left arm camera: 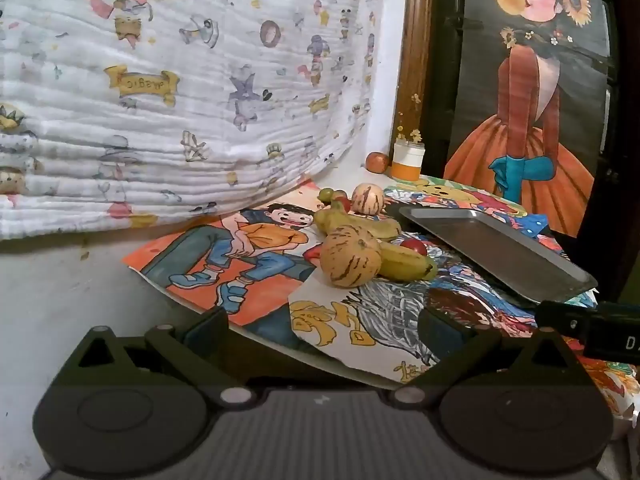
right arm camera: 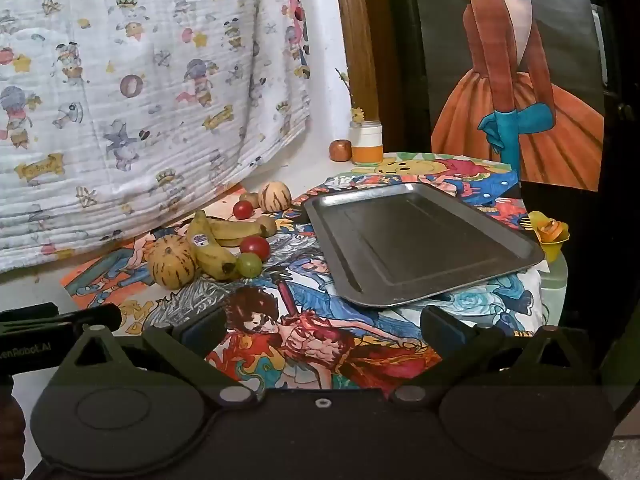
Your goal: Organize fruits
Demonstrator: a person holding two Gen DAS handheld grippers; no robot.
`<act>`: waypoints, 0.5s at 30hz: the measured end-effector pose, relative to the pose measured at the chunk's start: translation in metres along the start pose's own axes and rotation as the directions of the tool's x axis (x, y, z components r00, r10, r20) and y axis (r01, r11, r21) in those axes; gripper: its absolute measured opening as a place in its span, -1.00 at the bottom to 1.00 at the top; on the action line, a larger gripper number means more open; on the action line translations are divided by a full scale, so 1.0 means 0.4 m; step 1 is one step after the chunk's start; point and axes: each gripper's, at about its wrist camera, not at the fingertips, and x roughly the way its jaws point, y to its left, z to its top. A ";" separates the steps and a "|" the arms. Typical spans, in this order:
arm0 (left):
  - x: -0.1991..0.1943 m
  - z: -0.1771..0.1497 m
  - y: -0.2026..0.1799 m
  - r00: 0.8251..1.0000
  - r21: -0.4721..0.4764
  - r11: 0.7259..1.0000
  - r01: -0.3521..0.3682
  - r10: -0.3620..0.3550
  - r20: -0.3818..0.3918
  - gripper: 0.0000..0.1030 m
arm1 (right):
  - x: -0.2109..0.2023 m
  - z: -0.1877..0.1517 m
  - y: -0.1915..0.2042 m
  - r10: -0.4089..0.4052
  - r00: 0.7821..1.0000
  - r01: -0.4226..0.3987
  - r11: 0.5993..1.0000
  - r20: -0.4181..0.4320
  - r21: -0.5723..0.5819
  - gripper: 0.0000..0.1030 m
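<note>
A pile of fruit lies on the picture-covered table: a striped yellow melon (left arm camera: 350, 258) (right arm camera: 172, 262), a second striped melon (left arm camera: 367, 199) (right arm camera: 274, 196) behind, bananas (left arm camera: 404, 262) (right arm camera: 210, 248), red tomatoes (right arm camera: 255, 247) (left arm camera: 414, 246) and a green grape (right arm camera: 249, 265). An empty metal tray (right arm camera: 416, 240) (left arm camera: 496, 248) lies to the right of the pile. My left gripper (left arm camera: 326, 328) is open and empty, short of the near melon. My right gripper (right arm camera: 324, 326) is open and empty, short of the tray's near edge.
A printed white cloth (left arm camera: 180, 92) hangs at the back left. A small jar with an orange band (right arm camera: 366, 144) and a red-brown fruit (right arm camera: 340, 150) stand at the back by a wooden frame. A yellow paper flower (right arm camera: 550, 236) sits at the table's right edge.
</note>
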 end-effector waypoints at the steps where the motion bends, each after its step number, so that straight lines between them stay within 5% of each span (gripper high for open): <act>1: 0.000 0.000 0.000 1.000 0.001 1.000 -0.001 0.001 0.001 1.00 | -0.001 0.000 -0.002 0.003 1.000 -0.003 1.000 0.001 0.005 0.99; 15: 0.003 -0.002 0.001 0.999 -0.006 1.000 -0.027 0.027 -0.018 1.00 | 0.004 0.007 -0.001 -0.019 1.000 0.019 1.000 -0.021 -0.017 0.99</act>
